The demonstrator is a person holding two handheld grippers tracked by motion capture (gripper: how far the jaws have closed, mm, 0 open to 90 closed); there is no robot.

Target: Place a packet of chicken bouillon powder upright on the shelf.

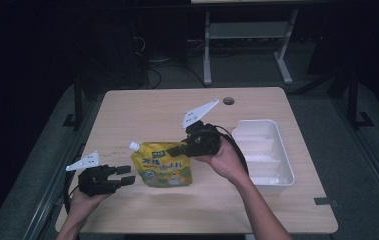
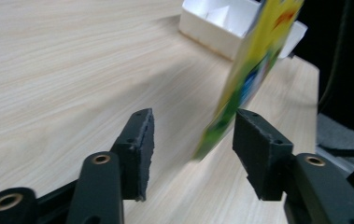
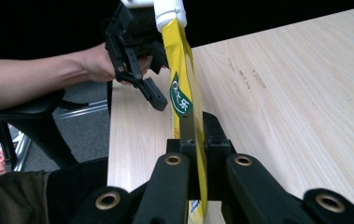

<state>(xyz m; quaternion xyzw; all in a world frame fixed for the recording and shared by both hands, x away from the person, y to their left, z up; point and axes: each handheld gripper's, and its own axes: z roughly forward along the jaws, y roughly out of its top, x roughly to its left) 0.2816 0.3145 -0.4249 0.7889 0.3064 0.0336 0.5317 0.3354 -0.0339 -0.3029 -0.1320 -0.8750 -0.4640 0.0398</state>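
Holding yellow spouted pouch (image 1: 164,168) clamped edge-on in right gripper (image 3: 191,140) | left gripper (image 2: 191,140) jaws wide, pouch's lower edge between them, untouched

A light wooden desk (image 1: 142,115) stands in a dark room. Near its far edge is a small round cable hole (image 1: 228,101). Beyond the desk, on the grey floor (image 1: 247,65), stand the white legs of another table (image 1: 208,50), with dark cables (image 1: 152,70) lying beside them.
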